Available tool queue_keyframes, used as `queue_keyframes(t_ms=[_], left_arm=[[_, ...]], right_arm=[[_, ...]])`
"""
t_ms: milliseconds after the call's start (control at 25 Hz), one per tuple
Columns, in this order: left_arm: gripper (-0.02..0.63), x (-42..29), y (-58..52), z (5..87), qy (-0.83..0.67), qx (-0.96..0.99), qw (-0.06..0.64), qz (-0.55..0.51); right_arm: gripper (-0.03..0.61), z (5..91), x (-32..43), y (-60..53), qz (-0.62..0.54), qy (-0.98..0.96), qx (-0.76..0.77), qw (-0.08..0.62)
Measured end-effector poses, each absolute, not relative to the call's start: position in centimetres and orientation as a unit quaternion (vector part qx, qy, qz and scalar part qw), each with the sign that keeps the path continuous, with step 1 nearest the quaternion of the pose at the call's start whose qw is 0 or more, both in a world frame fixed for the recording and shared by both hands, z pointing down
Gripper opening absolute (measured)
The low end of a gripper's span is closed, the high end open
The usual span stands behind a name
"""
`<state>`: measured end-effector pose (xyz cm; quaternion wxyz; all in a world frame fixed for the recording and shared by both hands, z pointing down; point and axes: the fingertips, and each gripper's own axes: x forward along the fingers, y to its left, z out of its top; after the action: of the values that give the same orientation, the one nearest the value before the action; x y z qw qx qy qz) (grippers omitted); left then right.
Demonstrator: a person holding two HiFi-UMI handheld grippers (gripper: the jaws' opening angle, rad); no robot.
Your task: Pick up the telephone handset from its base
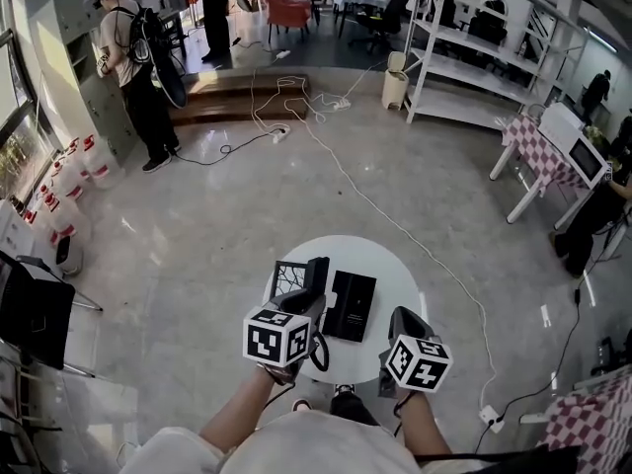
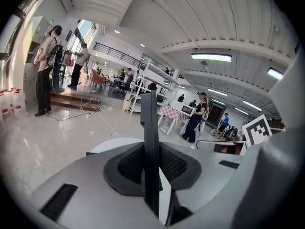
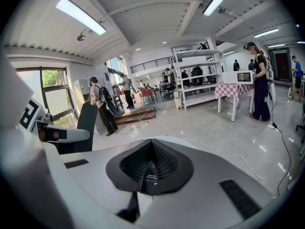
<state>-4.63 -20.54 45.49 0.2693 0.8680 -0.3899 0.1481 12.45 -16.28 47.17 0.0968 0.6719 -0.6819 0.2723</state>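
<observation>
The left claw (image 1: pixel 297 297) is pinching the black telephone handset (image 2: pixel 150 142), which stands upright between its jaws, just left of the black base (image 1: pixel 352 305) at the middle of the round white tabletop (image 1: pixel 395 270). The right claw (image 3: pixel 149 173) is pressed together on nothing, lower right of the base.

The left gripper (image 1: pixel 301 282) hides most of the handset (image 1: pixel 319 273) between its jaws.

Glossy grey floor (image 1: pixel 197 225), white shelving (image 1: pixel 474 72), checkered table (image 1: pixel 538 151).
</observation>
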Motion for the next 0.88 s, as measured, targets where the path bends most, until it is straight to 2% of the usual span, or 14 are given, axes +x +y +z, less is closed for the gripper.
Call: queue_keyframes(t_ms=[400, 880], left_arm=[[0.084, -5.9, -20.5, 41.9, -0.419, 0.878, 0.207, 0.105], [0.084, -6.5, -20.6, 40.7, -0.458, 0.865, 0.188, 0.083]], right_arm=[[0.025, 45.6, 12.1, -15.4, 0.256, -0.680, 0.681, 0.091], [0.025, 43.7, 13.0, -16.1, 0.237, -0.689, 0.680, 0.081]])
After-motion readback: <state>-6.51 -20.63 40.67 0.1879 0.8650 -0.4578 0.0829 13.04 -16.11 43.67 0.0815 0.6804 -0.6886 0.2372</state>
